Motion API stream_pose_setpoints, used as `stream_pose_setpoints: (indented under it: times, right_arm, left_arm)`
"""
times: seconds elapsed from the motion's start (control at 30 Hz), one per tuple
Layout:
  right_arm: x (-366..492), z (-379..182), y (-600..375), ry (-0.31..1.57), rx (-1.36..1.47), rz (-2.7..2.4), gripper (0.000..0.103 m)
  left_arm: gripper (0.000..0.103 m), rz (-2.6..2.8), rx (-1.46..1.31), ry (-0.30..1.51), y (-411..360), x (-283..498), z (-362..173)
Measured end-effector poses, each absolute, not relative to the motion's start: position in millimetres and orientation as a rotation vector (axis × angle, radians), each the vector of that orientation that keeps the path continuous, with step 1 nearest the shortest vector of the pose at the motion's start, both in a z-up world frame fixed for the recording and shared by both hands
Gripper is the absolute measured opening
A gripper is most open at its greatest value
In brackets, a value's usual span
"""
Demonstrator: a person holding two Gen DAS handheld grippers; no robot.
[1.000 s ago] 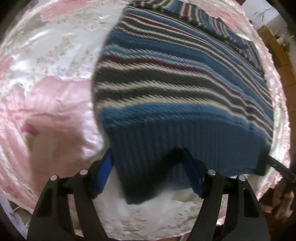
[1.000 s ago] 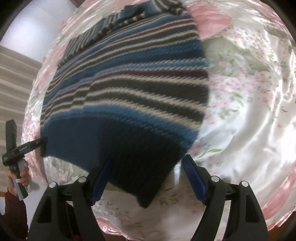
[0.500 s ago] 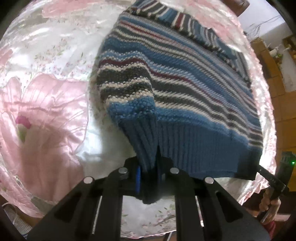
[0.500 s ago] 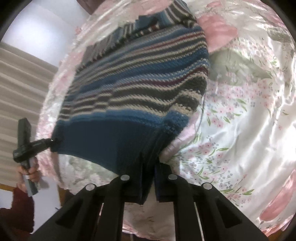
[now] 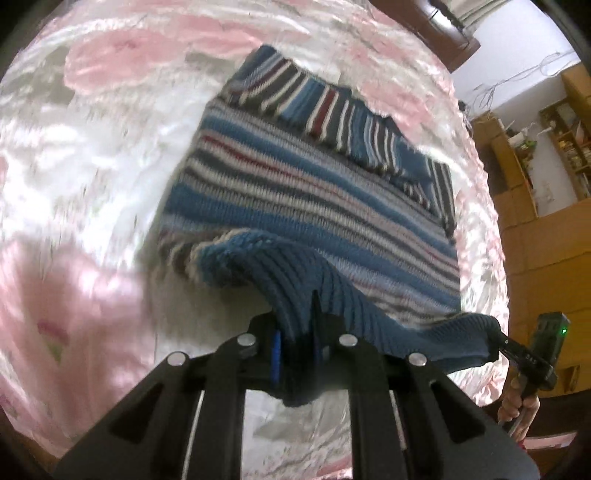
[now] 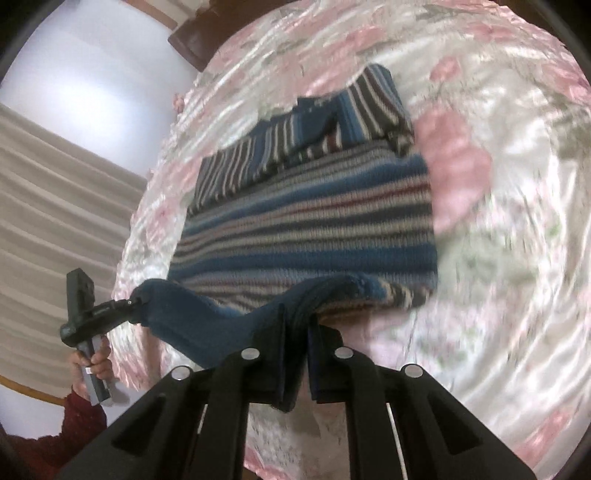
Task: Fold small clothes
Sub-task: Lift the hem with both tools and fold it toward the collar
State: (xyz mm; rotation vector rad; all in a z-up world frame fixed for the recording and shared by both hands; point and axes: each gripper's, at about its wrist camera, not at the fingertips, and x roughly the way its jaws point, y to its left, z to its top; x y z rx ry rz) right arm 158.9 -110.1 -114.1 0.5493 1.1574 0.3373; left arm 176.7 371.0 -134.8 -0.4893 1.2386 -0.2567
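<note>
A striped blue, grey and white knitted sweater (image 5: 306, 195) (image 6: 306, 225) lies on a shiny pink floral bedspread (image 5: 74, 166), its sleeves folded across the far end. My left gripper (image 5: 297, 341) is shut on the left corner of the dark blue ribbed hem (image 5: 332, 295), lifted off the bed. My right gripper (image 6: 295, 332) is shut on the right corner of the same hem (image 6: 207, 325). Each gripper shows in the other's view, holding its end of the raised hem: the right gripper (image 5: 496, 341) and the left gripper (image 6: 135, 301).
The bedspread (image 6: 498, 240) spreads wide around the sweater. A dark wooden headboard (image 5: 447, 33) stands at the far end. Wooden shelves (image 5: 546, 155) rise to the right of the bed, pale curtains (image 6: 55, 214) to its left. A hand (image 6: 90, 365) in a red sleeve holds the left gripper.
Both grippers went from open around the hem to shut on it. They have since lifted the hem off the bedspread, and it now sags between them above the sweater's body.
</note>
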Motion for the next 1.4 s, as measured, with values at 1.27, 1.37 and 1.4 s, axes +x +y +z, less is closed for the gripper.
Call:
stream_pose_setpoints:
  times: [1.27,1.37,1.4]
  right_arm:
    - [293.8,-131.7,-159.5,1.239,0.391,0.268,0.081]
    - [305.2,-138.2,-135.3,1.258,0.335,0.327,0.085]
    - [309.3,-141.4,-129.7,1.266,0.319,0.337,0.086]
  left_arm:
    - [0.068,-0.151,-0.188,1.153,373.6,293.6,-130.1]
    - [0.069,-0.198,-0.116,1.178,356.5,306.2,-142.0]
    - [0.069,-0.205,-0.088,1.193,350.3,312.7,-148.9]
